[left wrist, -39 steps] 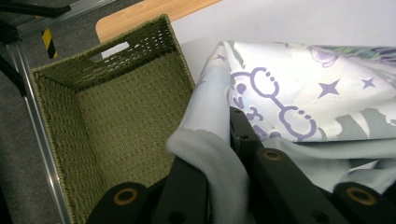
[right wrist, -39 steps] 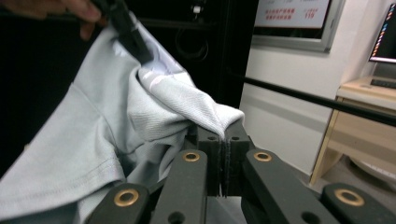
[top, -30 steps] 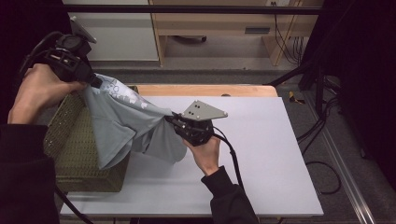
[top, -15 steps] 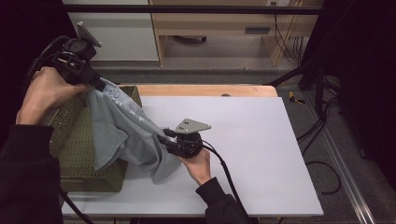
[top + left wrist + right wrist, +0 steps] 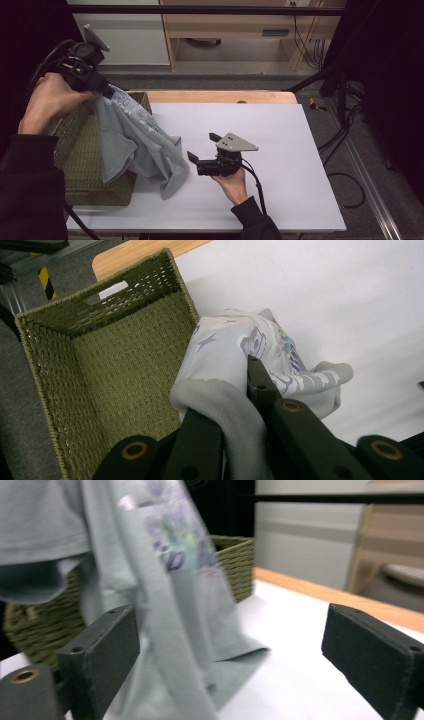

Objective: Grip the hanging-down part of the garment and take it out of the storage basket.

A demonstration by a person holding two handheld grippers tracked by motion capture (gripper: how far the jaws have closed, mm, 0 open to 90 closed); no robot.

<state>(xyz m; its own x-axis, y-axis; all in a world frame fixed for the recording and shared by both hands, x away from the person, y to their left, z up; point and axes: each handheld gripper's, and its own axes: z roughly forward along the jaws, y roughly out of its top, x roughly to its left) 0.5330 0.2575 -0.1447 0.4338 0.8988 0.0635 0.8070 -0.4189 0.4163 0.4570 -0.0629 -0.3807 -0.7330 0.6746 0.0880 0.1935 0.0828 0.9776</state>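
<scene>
Grey garment [image 5: 135, 145] with a purple print is hanging from the left gripper [image 5: 102, 90], which is pinching a bunched fold of it between its jaws above the woven green basket [image 5: 85, 150]. In the left gripper view the cloth [image 5: 235, 405] is wrapping over both jaws, so the jaw tips are mostly hidden and the grip point itself is hard to make out. From there the fabric is draping down over the basket's near rim, and its lower end is resting on the white table [image 5: 280, 135], just beside the basket. What kind of garment it is cannot be told, since it is crumpled.

The right gripper [image 5: 203, 150] is being held low over the table by the right hand [image 5: 232, 182], its jaws standing wide apart with nothing between them, near the cloth's loose end but apart from it. In the right gripper view the garment [image 5: 165, 580] is looking blurred, and the basket [image 5: 235, 565] is partly hidden behind it.
</scene>
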